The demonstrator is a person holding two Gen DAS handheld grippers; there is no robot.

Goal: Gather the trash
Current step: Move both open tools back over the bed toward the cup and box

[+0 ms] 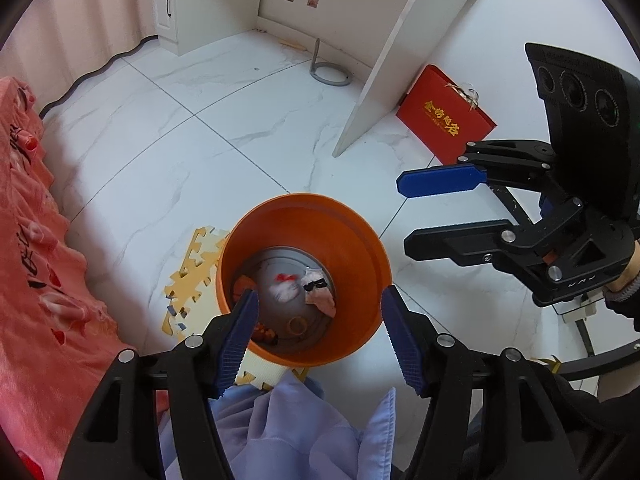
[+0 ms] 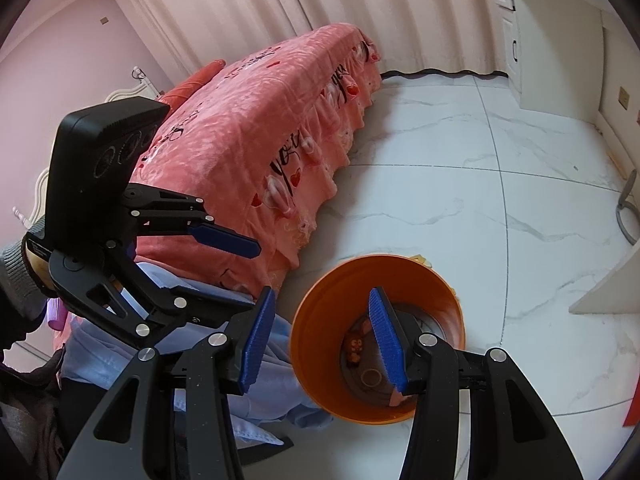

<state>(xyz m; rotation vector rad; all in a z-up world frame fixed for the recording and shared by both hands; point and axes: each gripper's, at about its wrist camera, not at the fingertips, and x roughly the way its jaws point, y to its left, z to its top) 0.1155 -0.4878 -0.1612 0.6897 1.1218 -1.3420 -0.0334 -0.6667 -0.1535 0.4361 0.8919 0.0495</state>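
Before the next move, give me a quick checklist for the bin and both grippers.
1. Bin upright on the floor: ok.
2. Trash lying in its bottom: ok.
3. Left gripper open, nothing between its pads: ok.
4. Right gripper open, nothing held: ok.
5. Grippers apart from each other: ok.
6. More loose trash on the floor: cannot tell; only a foam mat and blue cloth lie beside the bin.
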